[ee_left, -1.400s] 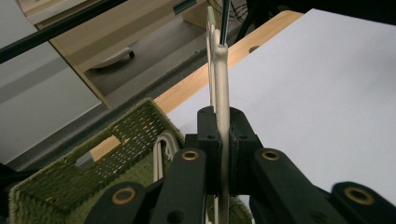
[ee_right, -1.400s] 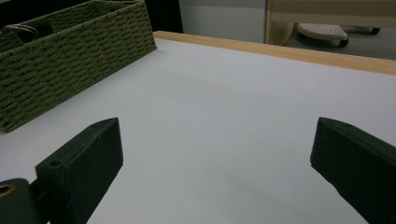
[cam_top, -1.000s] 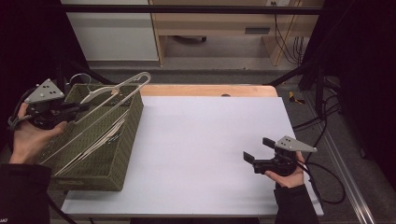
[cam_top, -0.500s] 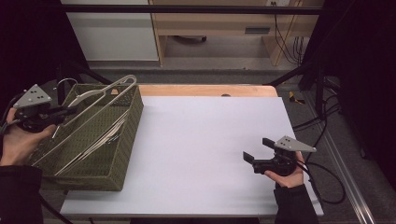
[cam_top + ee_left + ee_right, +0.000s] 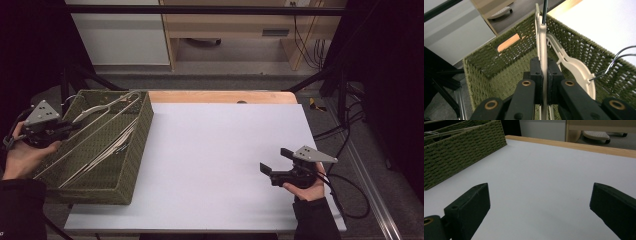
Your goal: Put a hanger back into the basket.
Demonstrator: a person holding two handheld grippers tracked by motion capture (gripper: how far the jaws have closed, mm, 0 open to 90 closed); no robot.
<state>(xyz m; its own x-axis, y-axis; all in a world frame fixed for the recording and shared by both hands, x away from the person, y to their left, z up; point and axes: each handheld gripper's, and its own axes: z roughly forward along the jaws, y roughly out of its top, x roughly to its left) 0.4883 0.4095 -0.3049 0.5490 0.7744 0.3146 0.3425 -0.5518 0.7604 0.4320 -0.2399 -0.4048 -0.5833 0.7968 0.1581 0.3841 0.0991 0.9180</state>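
White tabletop [image 5: 220, 165] covers most of the wooden table, with a pale cabinet and a desk standing on the floor beyond its far edge. At the table's left end, the left gripper [image 5: 543, 72] has its black jaws pressed together on the flat cream arm of a plastic hanger [image 5: 541, 47], which runs edge-on up between the pads in the left gripper view. In the high view that hanger [image 5: 107, 107] lies slanted over the woven green basket [image 5: 142, 132], its upper end near the basket's far rim. A second cream hanger [image 5: 574, 67] with a wire hook lies lower in the basket, just beside the held one; more pale hangers appear to lie along the basket's bottom, though the weave and shadow make their number hard to tell. The left hand [image 5: 22, 152] holds its gripper over the basket's left wall. The basket sits on the table's left end, its right wall along the white surface's edge. Well apart, near the right front corner, the right gripper [image 5: 275, 162] rests low in the right hand [image 5: 307, 185], its jaws spread wide with bare tabletop between them.
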